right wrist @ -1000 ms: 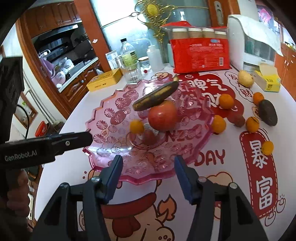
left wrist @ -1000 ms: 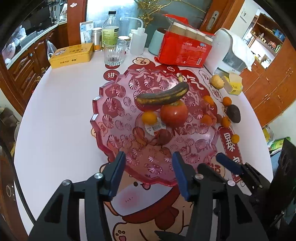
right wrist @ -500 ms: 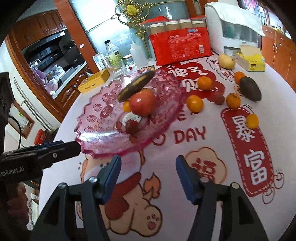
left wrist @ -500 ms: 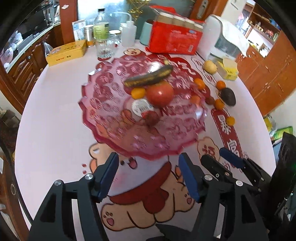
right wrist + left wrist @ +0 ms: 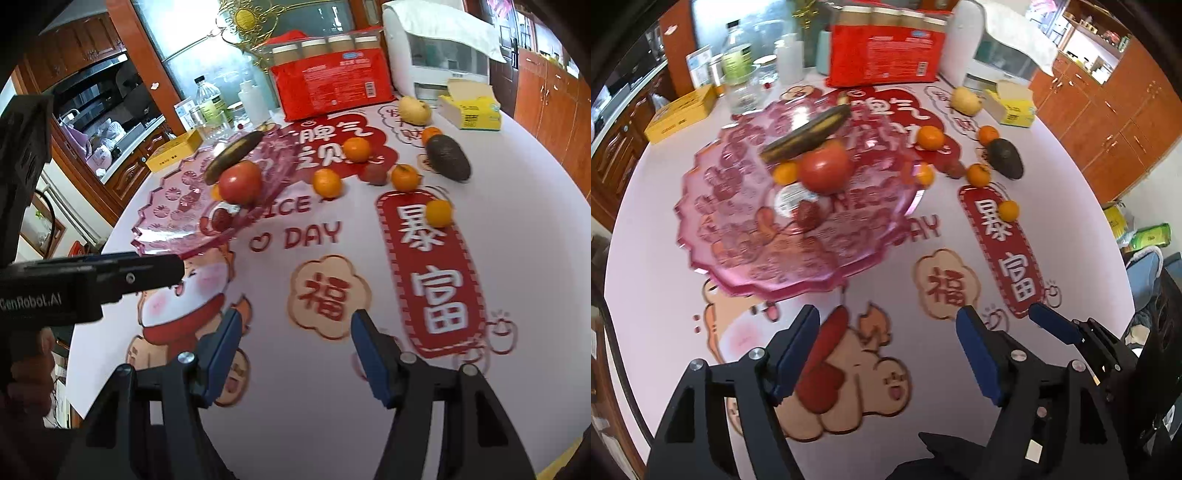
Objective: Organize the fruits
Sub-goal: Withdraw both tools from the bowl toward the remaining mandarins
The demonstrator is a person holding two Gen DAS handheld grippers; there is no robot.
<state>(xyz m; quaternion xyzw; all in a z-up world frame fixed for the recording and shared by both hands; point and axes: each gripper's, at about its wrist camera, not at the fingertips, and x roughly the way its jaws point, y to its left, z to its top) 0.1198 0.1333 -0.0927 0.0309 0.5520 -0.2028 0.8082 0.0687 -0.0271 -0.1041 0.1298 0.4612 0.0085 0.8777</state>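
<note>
- Bare tablecloth (image 5: 894,435) spreads beneath both grippers, platter (image 5: 713,236) rim ahead.
- Left gripper (image 5: 886,332) opening, empty; right gripper (image 5: 295,332) parted, empty.
- Both have pulled back from the platter.

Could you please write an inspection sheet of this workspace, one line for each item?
Surface: round white table with red printed decorations.
Job's things: pink glass plate holds a banana, an apple, a small orange and a dark red fruit; the avocado, pear and several oranges lie on the table.
Clutter: red package, yellow tin, bottles, a glass, a tissue box.
Grippers: left gripper opening, empty; right gripper open, empty.
Cables: nothing seen.
Surroundings: wooden cabinets.
</note>
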